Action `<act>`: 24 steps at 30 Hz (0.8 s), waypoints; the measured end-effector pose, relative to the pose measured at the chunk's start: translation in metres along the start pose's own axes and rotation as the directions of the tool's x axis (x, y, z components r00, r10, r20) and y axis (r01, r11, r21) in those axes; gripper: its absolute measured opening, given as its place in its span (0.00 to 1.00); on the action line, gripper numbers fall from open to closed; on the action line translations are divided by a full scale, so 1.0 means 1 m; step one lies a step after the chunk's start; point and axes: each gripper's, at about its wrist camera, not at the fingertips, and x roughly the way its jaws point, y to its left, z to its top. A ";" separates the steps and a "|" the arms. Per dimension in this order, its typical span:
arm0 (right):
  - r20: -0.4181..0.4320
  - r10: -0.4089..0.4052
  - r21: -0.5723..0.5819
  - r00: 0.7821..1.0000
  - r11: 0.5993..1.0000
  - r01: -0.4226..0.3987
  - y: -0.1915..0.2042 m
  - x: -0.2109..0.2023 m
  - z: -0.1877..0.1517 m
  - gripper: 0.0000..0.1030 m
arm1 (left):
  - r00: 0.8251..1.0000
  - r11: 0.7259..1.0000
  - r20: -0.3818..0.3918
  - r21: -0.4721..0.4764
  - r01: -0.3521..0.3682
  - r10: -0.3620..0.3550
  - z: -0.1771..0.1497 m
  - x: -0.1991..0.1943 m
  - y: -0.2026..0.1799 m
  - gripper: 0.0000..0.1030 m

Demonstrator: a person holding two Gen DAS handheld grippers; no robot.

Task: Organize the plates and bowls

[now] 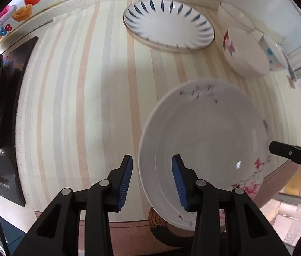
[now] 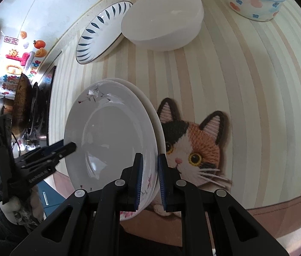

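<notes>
The right tongs (image 2: pixel 150 181) were clenched on the near rim of the floral plate (image 2: pixel 112 140), low in the centre of the right wrist frame, holding it tilted above the desk (image 2: pixel 257 98) with a second white plate's edge (image 2: pixel 150 106) just behind it. The left tongs (image 1: pixel 152 181) stood released, pads either side of that plate's left rim, gripping nothing as far as could be seen. Beyond, the cat mat (image 2: pixel 195 147) lay to the right, the blue-striped plate (image 1: pixel 168 25) at the upper centre, and a white bowl (image 2: pixel 163 19) beside it. Doing this well probably meant keeping the right grip firm and level, letting the left tongs steady the opposite rim, then lowering squarely onto a matching plate.
</notes>
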 end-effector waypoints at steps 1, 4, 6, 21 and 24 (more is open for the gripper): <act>0.002 0.013 0.001 1.000 1.000 -0.013 0.000 -0.004 0.001 0.16 | 1.000 1.000 0.014 -0.009 0.011 -0.011 0.004 -0.010 0.003 0.35; 0.021 0.024 -0.001 0.999 1.000 -0.024 0.003 -0.020 0.007 0.16 | 0.997 0.999 0.066 -0.031 0.033 -0.031 0.023 -0.037 0.011 0.35; 0.043 0.043 -0.012 0.998 0.999 -0.042 0.009 -0.034 0.017 0.16 | 0.993 0.997 0.103 -0.053 0.055 -0.050 0.040 -0.054 0.017 0.35; 0.107 -0.039 -0.083 0.993 0.995 0.048 0.086 -0.030 0.213 0.32 | 0.997 0.980 0.032 -0.181 0.077 -0.072 0.198 0.011 0.068 0.35; 0.065 -0.105 -0.070 0.992 0.992 0.109 0.082 0.001 0.243 0.32 | 0.996 0.977 -0.014 -0.196 0.087 -0.091 0.207 0.038 0.070 0.35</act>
